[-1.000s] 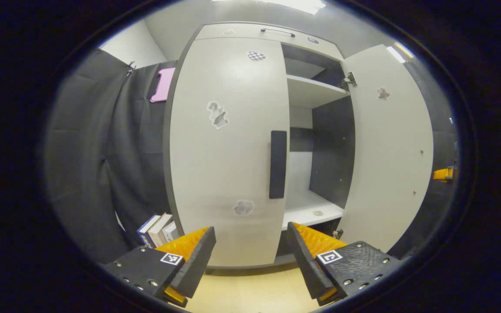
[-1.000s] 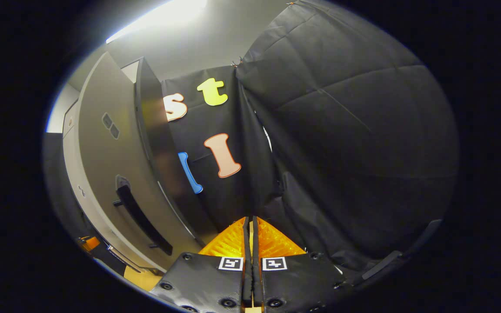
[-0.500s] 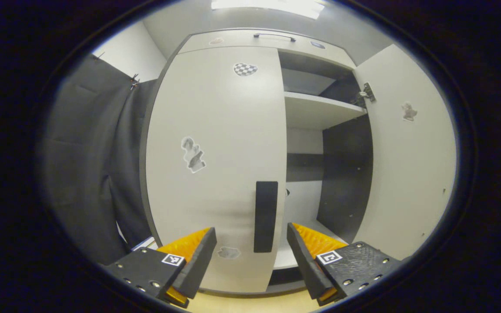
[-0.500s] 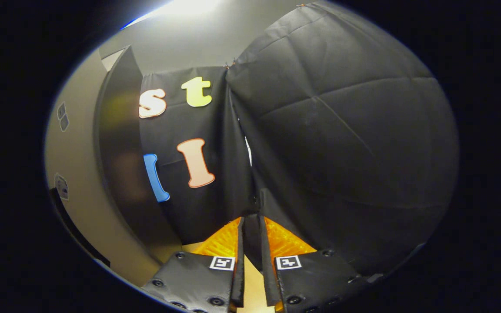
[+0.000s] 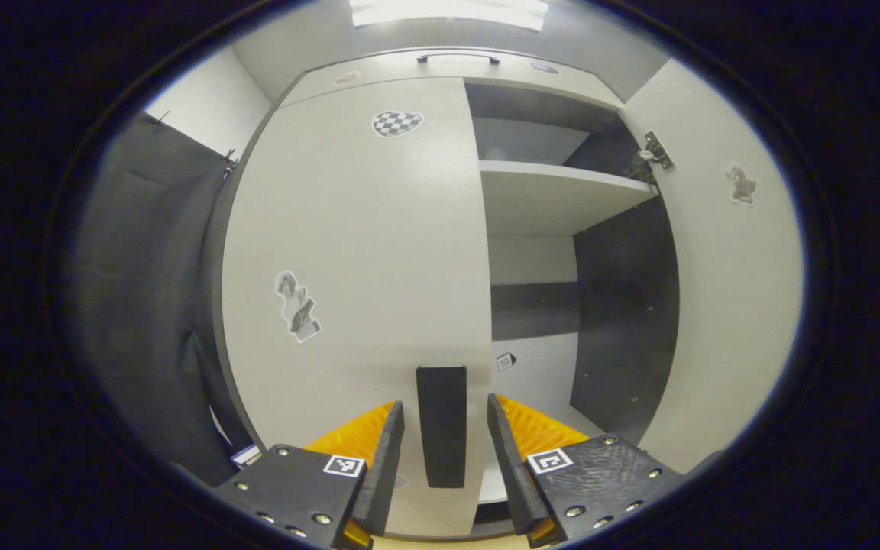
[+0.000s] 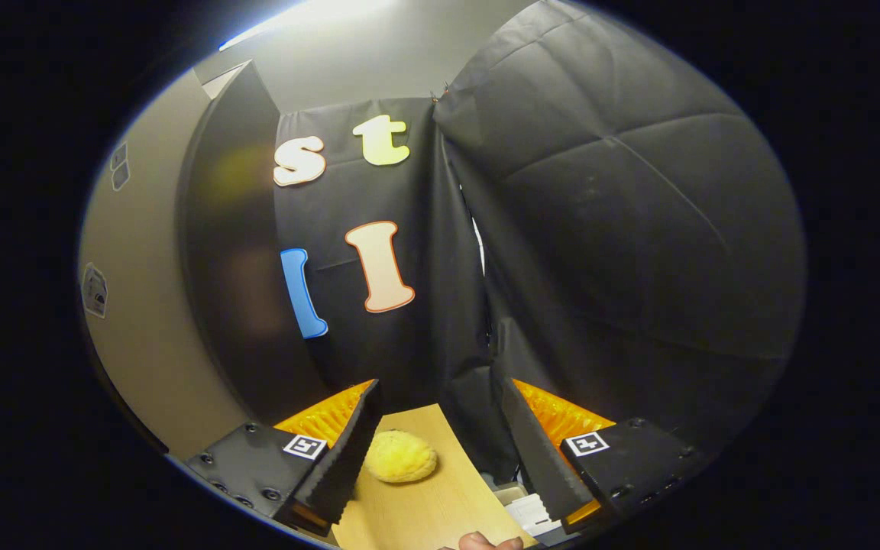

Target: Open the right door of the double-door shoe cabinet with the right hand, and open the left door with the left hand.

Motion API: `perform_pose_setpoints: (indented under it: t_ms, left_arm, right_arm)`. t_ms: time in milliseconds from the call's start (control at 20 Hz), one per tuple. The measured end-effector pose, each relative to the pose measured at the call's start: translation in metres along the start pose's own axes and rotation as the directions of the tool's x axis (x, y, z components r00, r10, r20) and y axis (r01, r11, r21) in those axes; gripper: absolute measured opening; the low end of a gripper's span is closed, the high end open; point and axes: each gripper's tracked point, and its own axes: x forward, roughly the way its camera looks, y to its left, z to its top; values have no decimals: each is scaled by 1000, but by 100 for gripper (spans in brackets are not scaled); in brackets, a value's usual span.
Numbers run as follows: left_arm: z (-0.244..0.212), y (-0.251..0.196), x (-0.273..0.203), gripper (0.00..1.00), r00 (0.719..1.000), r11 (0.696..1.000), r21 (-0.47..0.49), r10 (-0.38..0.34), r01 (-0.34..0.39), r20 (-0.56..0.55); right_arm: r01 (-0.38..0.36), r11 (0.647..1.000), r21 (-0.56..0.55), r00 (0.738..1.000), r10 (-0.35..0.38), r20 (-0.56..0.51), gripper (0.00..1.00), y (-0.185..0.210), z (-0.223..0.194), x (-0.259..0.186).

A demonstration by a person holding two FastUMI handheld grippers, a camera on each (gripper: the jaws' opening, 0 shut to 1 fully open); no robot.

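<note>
The shoe cabinet's left door (image 5: 348, 252) is closed, pale, with a black vertical handle (image 5: 441, 443) near its right edge. My left gripper (image 5: 442, 409) is open; its fingers (image 5: 385, 458) stand on either side of that handle with small gaps. The right door (image 5: 723, 275) is swung wide open, showing shelves (image 5: 554, 191) inside. In the right gripper view the open right door's face (image 6: 134, 321) and dark edge (image 6: 234, 267) are at the left. My right gripper (image 6: 438, 397) is open and holds nothing, away from the door.
Black booth cloth (image 6: 623, 229) hangs close ahead of the right gripper and to the left of the cabinet (image 5: 142, 290). A yellow fuzzy object (image 6: 400, 456) lies on the wooden floor (image 6: 425, 512) below the right gripper. A person's fingertip (image 6: 486, 541) shows at the bottom edge.
My left gripper has come up to the left door's handle and its fingers have narrowed around it. My right gripper has gone from shut to open and tilted down, away from the right door.
</note>
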Motion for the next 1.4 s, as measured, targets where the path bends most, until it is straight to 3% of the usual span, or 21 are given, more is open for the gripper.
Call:
perform_pose_setpoints:
  t_ms: [50, 100, 200, 250, 300, 350, 400, 450, 550, 750, 1000, 1400]
  left_arm:
    - [-1, 1, 3, 62, 1000, 1000, 7, 8, -8, -3]
    - [-2, 2, 6, 62, 1000, 1000, 10, 10, -10, -8]
    - [-8, 3, 12, 62, 1000, 1000, -2, 21, -21, -19]
    - [-8, 1, 13, 52, 1000, 1000, -22, 7, -8, -24]
    - [-13, -2, 17, 42, 999, 999, -39, -5, 3, -40]
    - [-17, -3, 17, 42, 999, 999, -52, -11, 8, -48]
    - [-16, -1, 13, 41, 999, 998, -68, 0, -3, -41]
    - [-18, -2, 17, 28, 999, 998, -69, 3, -6, -43]
    - [-17, -2, 17, 27, 999, 998, -58, 8, -10, -41]
    - [-19, -1, 16, 10, 999, 999, -46, 5, -7, -45]
    - [-21, 0, 10, 8, 999, 998, -62, -17, 14, -48]
    - [-20, 10, -28, 8, 996, 993, -90, -76, 71, -49]
  right_arm:
    - [-7, 1000, 1, 1000, 7, -1, 92, 2, 0, 3]
    - [-12, 1000, 3, 1000, 12, -3, 97, 3, 2, 7]
    - [-10, 1000, 1, 1000, 10, 2, 98, 2, 2, 10]
    - [-8, 1000, 0, 1000, 8, 3, 98, 1, 2, 10]
    - [-6, 1000, 0, 1000, 6, 1, 92, 1, 2, 11]
    - [-7, 1000, 1, 1000, 7, -4, 98, 0, 1, 12]
    - [-7, 1000, 3, 1000, 7, -8, 98, -1, -1, 12]
    - [-7, 1000, 3, 1000, 7, -10, 98, -1, 0, 13]
    - [-3, 1000, -1, 1000, 3, -18, 98, -3, -3, 13]
    - [-13, 1000, 5, 999, 13, -45, 98, 2, -12, 12]
    - [-20, 1000, 12, 999, 20, -32, 98, 13, -9, 7]
    - [-1, 1000, 20, 999, 2, -36, 98, 34, -9, -36]
